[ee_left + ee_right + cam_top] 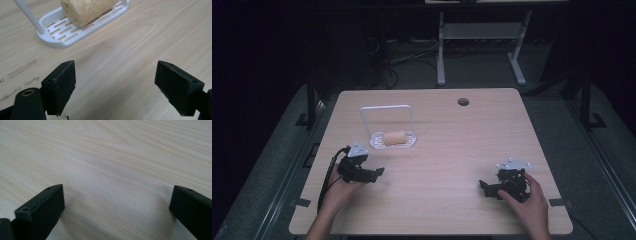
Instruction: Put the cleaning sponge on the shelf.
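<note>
the left gripper (374, 172) sits at the near left of the table (452, 145), held in the person's left hand (339, 192). its jaws stand wide apart with nothing between them; in the left gripper view bare wood fills the gap, and neither pad touches anything. it points right and a little far, towards the tray (393, 140).

the right gripper (484, 187) rests at the near right in the right hand (527, 202), well apart from the left one. its jaws are also spread wide, empty, over plain tabletop, and it points left.

the sponge (395, 136), a tan, roughly cylindrical roll, lies on its side in the white slotted tray, which sits left of centre, far of the left gripper. its long axis runs left to right across the table, about level, along the tray's own length. in the left gripper view the sponge (86, 11) shows one round cut end facing the camera, with the tray (56, 41) under it. a white wire handle (387, 117) rises upright as an arch from the tray's far edge, behind the sponge. the sponge is free: neither gripper touches it or the tray, and the left gripper is near it but clearly apart.
</note>
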The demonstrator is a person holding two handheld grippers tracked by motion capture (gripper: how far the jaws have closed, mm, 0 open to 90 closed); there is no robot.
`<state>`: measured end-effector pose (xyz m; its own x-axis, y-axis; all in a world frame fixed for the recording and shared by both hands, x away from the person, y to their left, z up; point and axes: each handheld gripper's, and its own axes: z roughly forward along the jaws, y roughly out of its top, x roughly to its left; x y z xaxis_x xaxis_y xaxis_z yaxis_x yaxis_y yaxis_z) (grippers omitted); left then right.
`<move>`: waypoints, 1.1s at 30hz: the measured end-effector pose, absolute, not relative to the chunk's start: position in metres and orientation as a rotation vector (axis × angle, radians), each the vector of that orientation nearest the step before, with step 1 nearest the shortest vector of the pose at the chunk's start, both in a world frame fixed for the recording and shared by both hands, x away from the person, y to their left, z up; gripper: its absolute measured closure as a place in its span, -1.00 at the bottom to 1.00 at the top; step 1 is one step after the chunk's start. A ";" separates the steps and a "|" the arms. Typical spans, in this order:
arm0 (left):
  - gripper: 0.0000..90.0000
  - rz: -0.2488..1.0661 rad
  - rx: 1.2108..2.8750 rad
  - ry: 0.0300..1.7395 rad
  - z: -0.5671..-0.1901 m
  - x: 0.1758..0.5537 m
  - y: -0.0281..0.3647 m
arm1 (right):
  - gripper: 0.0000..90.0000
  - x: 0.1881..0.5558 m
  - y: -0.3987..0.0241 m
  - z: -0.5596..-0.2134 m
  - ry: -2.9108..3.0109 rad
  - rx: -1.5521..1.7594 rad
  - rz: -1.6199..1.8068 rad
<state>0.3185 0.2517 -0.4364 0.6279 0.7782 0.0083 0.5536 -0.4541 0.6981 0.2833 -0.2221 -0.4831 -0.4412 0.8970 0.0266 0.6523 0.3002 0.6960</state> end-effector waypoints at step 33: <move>-0.63 0.438 2.183 1.060 -0.459 0.267 0.280 | -1.00 0.283 -0.222 -0.483 2.208 1.391 0.915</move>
